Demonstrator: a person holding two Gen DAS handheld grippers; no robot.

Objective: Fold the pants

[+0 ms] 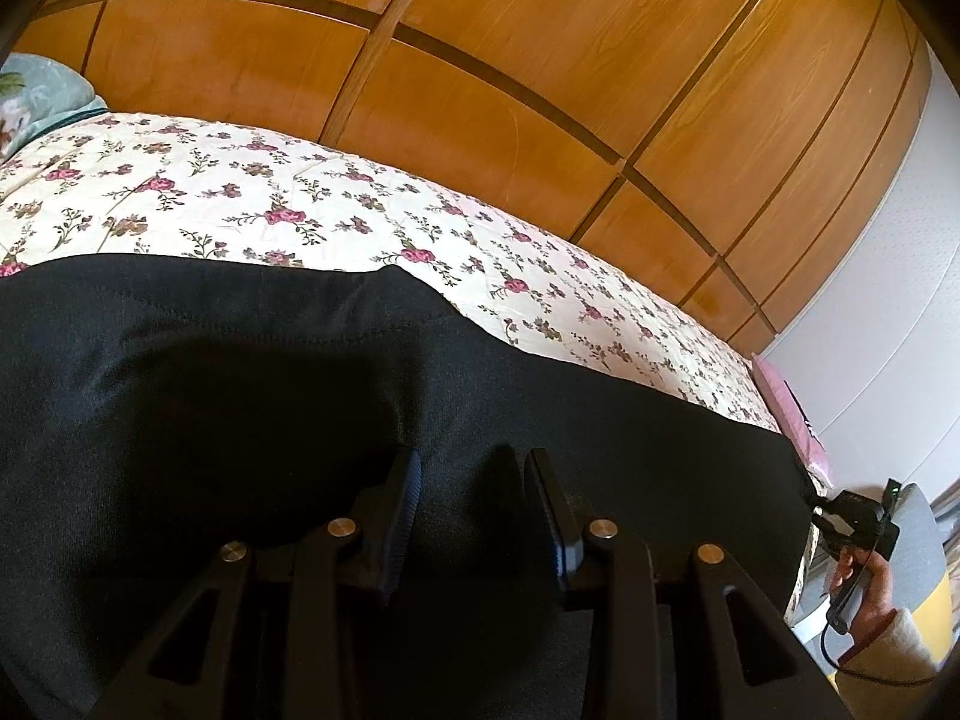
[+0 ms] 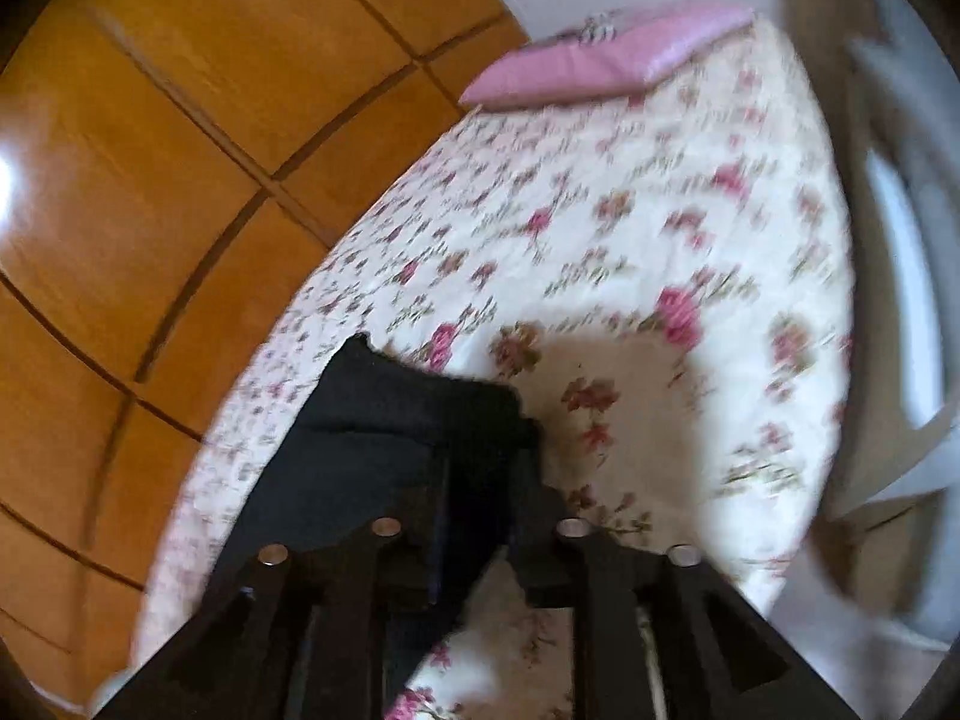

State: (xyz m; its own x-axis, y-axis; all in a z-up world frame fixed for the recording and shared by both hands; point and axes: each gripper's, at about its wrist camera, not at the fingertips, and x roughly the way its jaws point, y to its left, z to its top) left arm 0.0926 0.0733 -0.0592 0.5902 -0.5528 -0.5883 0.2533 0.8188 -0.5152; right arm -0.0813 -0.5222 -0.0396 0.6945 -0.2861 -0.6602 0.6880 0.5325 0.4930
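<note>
Black pants (image 1: 240,372) lie spread across the floral bedspread (image 1: 300,204) and fill the lower half of the left wrist view. My left gripper (image 1: 471,480) hovers just over the black cloth with its jaws apart and nothing between them. In the blurred right wrist view, my right gripper (image 2: 486,450) is shut on an end of the black pants (image 2: 384,420), which hangs lifted above the floral bedspread (image 2: 630,228). The right gripper's handle and the hand holding it show at the right edge of the left wrist view (image 1: 858,528).
A wooden panelled wardrobe (image 1: 510,60) runs along the far side of the bed. A pink pillow (image 2: 600,60) lies at one end of the bed and a pale green floral pillow (image 1: 36,96) at the other. A white wall (image 1: 900,300) is on the right.
</note>
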